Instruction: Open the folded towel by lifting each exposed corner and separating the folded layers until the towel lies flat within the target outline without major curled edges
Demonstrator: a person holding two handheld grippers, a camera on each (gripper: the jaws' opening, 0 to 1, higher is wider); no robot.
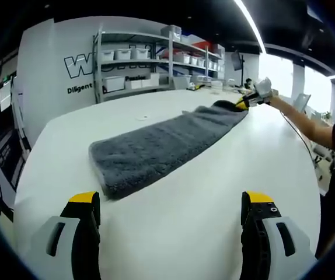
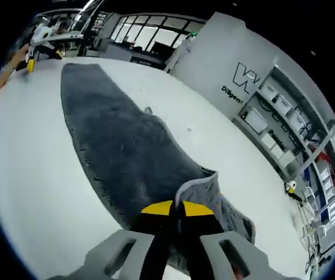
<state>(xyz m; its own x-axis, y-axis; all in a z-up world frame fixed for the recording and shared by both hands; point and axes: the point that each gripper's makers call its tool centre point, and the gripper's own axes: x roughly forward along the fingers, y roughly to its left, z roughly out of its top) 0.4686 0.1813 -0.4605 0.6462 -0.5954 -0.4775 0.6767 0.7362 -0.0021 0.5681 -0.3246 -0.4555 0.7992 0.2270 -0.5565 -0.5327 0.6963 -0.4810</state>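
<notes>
Yellow tips on the right gripper [image 2: 176,208] are pinched together on a far corner of the grey towel [image 2: 121,146], and that corner is peeled up so its paler underside shows, which looks like the start of separating a layer. The towel itself is stretched long and narrow across the white surface [image 2: 33,175], still folded lengthwise I'd guess. At the other end, the left gripper [image 1: 172,205] hangs back just short of the near towel edge with jaws spread wide, holding nothing, probably waiting to take a corner there. Behind it all there's shelving [image 1: 156,55] with white bins against the wall, nowhere near the action. No target outline I can make out.
</notes>
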